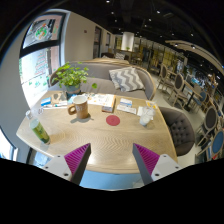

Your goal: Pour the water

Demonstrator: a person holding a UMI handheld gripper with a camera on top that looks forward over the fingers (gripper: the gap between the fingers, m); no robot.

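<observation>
Ahead, one gripper (111, 160) open, one table (100, 135), one plant (70, 75)

Green-tinted bottle (40, 131) upright at table's near-left edge; brown cup (82, 108) upright beyond it, apart.

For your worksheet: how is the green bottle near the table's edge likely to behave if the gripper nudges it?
The green bottle looks tall and narrow, so it may tip rather than slide. It stands near the table edge, so a fall seems possible. The gripper is open, well short of it.
</observation>
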